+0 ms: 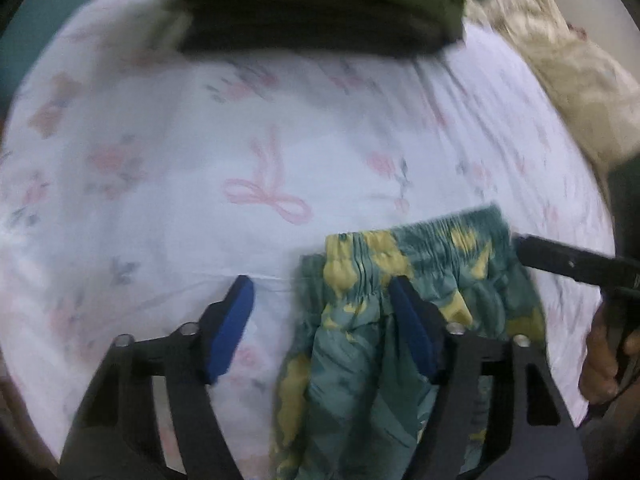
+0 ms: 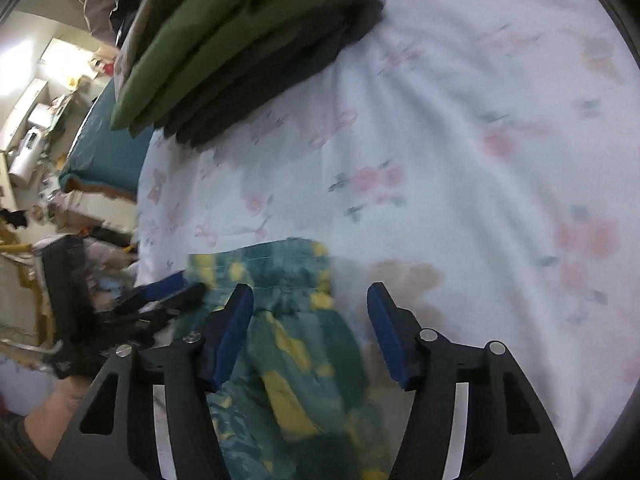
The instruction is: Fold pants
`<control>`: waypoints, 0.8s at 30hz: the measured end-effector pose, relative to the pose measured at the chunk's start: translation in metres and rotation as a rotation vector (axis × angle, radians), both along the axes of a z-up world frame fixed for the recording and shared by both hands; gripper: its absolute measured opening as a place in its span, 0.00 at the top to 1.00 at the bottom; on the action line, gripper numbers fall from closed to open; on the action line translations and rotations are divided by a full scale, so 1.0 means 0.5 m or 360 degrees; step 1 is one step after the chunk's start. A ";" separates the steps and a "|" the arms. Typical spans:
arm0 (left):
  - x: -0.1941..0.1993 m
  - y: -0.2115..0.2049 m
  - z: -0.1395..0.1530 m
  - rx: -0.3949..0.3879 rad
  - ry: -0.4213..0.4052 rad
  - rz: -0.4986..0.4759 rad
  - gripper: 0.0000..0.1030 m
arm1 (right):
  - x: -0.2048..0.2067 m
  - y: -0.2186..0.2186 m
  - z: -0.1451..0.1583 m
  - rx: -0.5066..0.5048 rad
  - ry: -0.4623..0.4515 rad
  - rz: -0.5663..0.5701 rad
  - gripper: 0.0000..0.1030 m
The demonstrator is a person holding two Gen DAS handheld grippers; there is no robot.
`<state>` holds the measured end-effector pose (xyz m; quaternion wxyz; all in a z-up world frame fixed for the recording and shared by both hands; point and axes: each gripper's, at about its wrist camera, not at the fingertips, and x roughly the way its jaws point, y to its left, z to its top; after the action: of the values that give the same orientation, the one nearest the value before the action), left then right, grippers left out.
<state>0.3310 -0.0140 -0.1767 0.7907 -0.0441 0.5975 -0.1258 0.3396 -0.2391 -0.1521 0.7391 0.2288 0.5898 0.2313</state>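
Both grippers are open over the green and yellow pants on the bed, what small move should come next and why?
Probably close both grippers on the waistband. The left gripper and right gripper are open, and the pants lie bunched on the floral sheet, so neither holds them yet.

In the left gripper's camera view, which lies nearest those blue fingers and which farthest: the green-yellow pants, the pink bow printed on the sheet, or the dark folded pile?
1. Green-yellow pants, touching the right-hand finger.
2. Pink bow, mid-sheet ahead.
3. Dark folded pile, far edge, top of view.
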 end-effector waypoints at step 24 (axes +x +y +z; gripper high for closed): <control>-0.247 -0.038 0.320 0.0163 -0.0654 -0.0558 0.86 | -0.223 0.072 0.300 -0.0451 -0.0813 0.0558 0.80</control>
<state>0.2073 -0.0331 -0.0167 0.8627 0.1265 0.4286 -0.2367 0.2279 -0.2032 -0.0022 0.8364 -0.0464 0.4422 0.3204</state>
